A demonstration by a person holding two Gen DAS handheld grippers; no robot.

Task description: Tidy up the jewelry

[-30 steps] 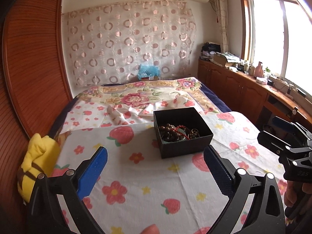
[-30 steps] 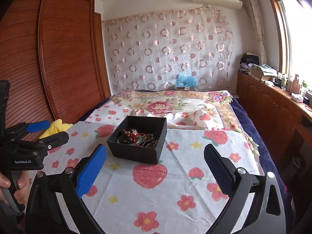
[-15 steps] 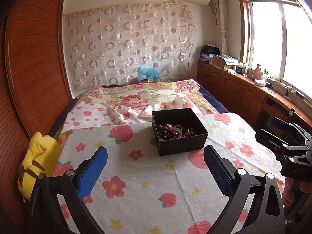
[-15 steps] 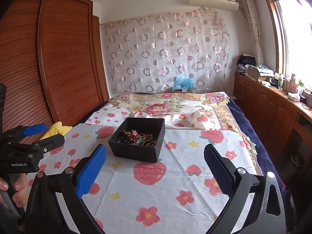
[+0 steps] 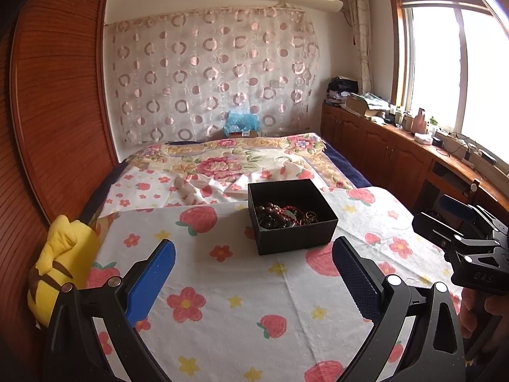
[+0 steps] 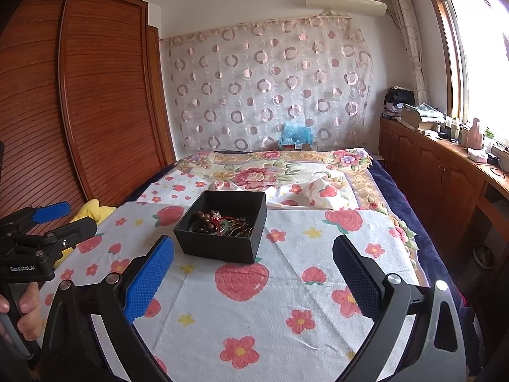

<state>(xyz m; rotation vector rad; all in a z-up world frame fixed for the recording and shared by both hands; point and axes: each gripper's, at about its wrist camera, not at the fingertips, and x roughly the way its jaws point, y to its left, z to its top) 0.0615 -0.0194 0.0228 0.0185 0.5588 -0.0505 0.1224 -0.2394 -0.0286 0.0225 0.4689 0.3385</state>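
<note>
Fingers point(image 5: 159, 273) of the left gripper point(image 5: 254, 270) are wide apart and hold nothing, and the fingers point(image 6: 152, 273) of the right gripper point(image 6: 254, 270) are wide apart and hold nothing too. Both hang over the bed point(image 5: 222, 302), near its close end at the bottom of each frame. The jewelry point(image 5: 286, 216) sits in a heap inside a small black box point(image 5: 296, 238) with no lid, a little above the middle of the left frame. In the right frame the black box point(image 6: 219, 248) is left of the middle, with the jewelry point(image 6: 219, 222) piled in it. I think the beads and chains are light and floppy, and they may be tangled, so pulling one piece could drag the others along. The round beads look smooth and may slip, so a good place to pinch is a loop of string that sticks up from the heap. The box looks like thin card, stiff but light, and the bed under it is soft, so it may slide or tip if pushed. I cannot tell how many pieces there are, or what lies at the bottom, since the near wall of the box hides the low part. A green ring shape and some thin gold bits are too small to name. No tray or second box shows, so I cannot tell where the pieces should go. Each gripper is partly cut off by the frame edge.
</note>
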